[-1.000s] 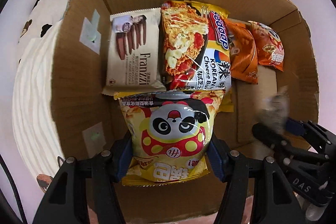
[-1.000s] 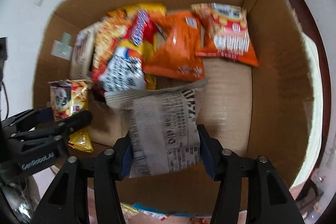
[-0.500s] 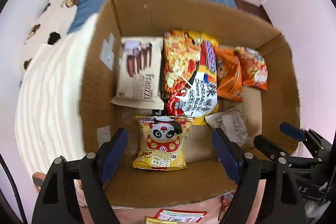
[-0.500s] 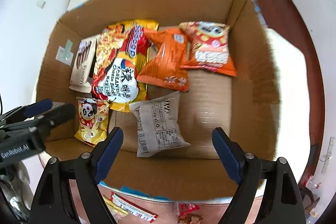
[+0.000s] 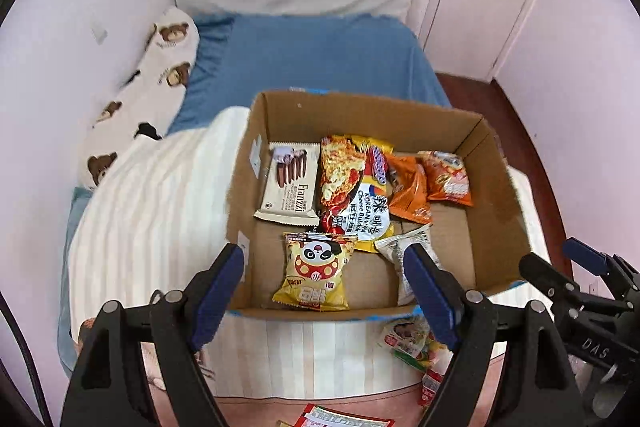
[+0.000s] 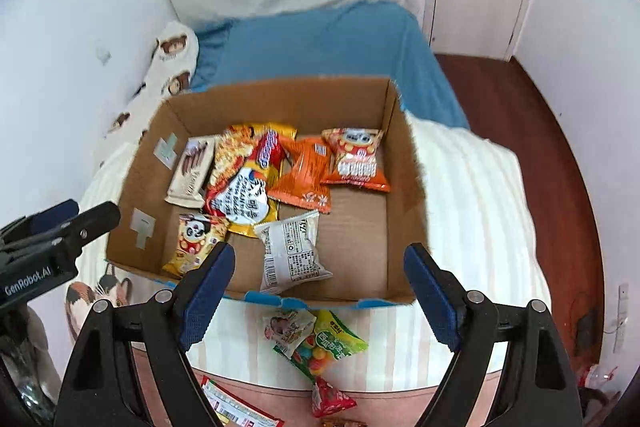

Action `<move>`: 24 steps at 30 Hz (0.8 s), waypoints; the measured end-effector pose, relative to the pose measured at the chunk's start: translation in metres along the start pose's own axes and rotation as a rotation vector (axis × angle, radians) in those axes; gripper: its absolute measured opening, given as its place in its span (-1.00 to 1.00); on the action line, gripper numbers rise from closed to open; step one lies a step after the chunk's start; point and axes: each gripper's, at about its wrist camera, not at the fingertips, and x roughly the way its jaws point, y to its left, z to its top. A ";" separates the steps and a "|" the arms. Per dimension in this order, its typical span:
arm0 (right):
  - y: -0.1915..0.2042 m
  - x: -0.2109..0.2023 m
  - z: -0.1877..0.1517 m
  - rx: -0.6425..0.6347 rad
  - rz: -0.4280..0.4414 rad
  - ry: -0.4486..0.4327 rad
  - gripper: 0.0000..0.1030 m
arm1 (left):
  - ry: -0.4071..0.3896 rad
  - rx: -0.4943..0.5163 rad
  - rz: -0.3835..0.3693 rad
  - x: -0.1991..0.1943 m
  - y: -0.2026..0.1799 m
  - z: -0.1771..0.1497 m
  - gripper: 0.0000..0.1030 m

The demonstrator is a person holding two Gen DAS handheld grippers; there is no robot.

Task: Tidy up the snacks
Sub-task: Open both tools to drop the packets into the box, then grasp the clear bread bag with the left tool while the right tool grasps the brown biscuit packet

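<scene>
Left gripper (image 5: 323, 279): jaws spread wide apart, holding nothing, at the lower centre of the left wrist view. Right gripper (image 6: 319, 281): jaws likewise wide apart and empty, lower centre of the right wrist view.

Between the left jaws, inside the cardboard box (image 5: 504, 187), lies the yellow panda snack bag (image 5: 314, 271), flat on the box floor. Just right of it lies the grey-white packet (image 6: 291, 251), framed between the right jaws. Above these, along the far part of the box: wafer pack (image 5: 290, 185), noodle packet (image 5: 352, 191), plain orange bag (image 5: 408, 191), orange printed bag (image 5: 448, 179).

Below the box's near edge, loose snacks (image 6: 316, 339) rest on the striped blanket (image 5: 152, 211).
</scene>
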 end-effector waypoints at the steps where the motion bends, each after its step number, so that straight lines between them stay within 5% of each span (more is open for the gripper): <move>1: -0.001 -0.009 -0.003 0.001 0.000 -0.020 0.72 | -0.021 0.000 0.008 -0.008 -0.001 -0.003 0.58; 7: -0.001 -0.050 -0.025 0.015 0.022 -0.090 0.72 | -0.119 0.000 0.048 -0.052 -0.008 -0.027 0.58; 14: -0.012 -0.069 -0.064 0.078 0.092 -0.049 0.72 | -0.075 -0.005 0.047 -0.063 -0.003 -0.068 0.58; 19: -0.025 -0.044 -0.116 0.118 0.097 0.087 0.72 | 0.056 0.055 0.099 -0.037 0.006 -0.125 0.58; 24: -0.036 0.000 -0.185 0.169 0.092 0.273 0.72 | 0.302 0.171 0.149 0.016 0.013 -0.203 0.58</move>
